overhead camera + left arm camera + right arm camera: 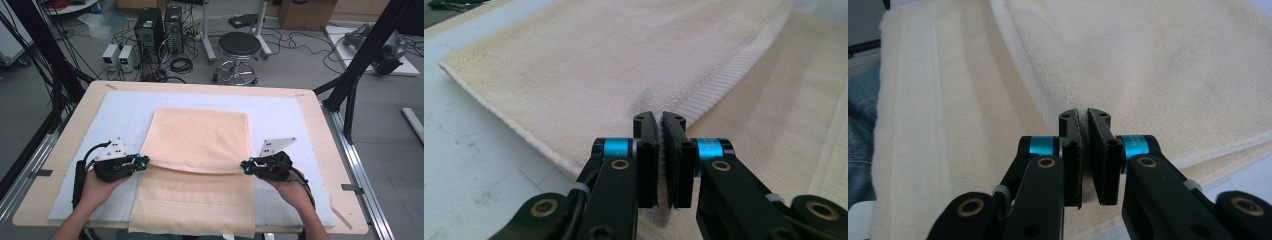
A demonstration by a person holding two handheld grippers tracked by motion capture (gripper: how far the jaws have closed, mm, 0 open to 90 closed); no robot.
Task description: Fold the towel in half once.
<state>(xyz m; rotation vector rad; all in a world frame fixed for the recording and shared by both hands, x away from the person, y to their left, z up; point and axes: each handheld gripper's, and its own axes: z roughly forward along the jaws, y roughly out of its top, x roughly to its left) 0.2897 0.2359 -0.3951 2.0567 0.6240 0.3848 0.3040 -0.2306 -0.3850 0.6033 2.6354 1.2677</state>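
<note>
Gripping the folded towel (200, 145) edge at both near corners: left claw (145, 161) and right claw (243, 164) are each clamped on it. Towel lies mid-tabletop (60, 165) on a pale blue mat (280, 115), bare mat margins left and right. Claw views show the ribbed hem (724, 70) pinched between pads; high view adds stool (239, 55) and cables on the floor beyond.

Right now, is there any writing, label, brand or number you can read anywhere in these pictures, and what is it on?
None can be read.
towel: plain, no tag or print.
left gripper and right gripper: no readable marking.
power supply boxes on the floor beyond the table: lit displays too small to read.
</note>
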